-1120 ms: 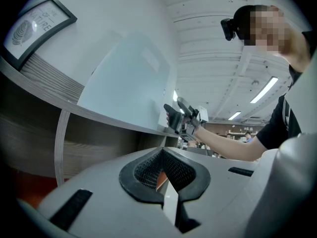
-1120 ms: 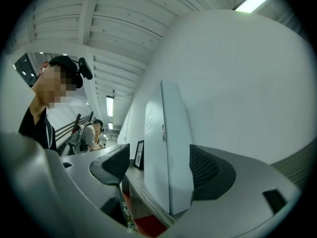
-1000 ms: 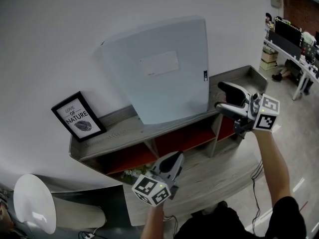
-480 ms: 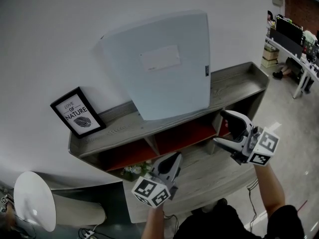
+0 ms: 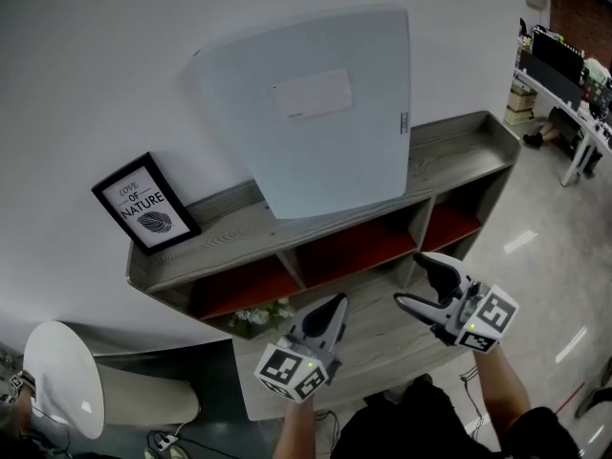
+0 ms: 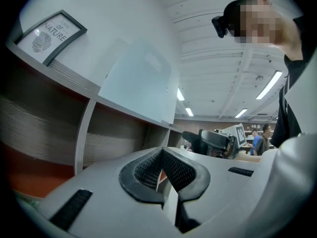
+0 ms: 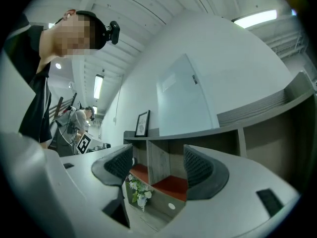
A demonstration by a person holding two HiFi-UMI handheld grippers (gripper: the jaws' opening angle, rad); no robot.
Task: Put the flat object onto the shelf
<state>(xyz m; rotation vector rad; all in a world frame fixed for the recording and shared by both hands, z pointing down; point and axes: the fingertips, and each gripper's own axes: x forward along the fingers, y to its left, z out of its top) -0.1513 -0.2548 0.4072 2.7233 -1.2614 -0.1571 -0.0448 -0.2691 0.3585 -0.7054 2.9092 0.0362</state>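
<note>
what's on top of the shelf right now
The shelf top holds a large pale flat panel leaning against the wall, and a black-framed print towards its left end in the head view. Whatever lies behind the panel is covered.

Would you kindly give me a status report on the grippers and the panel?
Left gripper shut, empty; right gripper open, empty. Panel upright on shelf top, leaning on wall. Frame stands apart from it.
</note>
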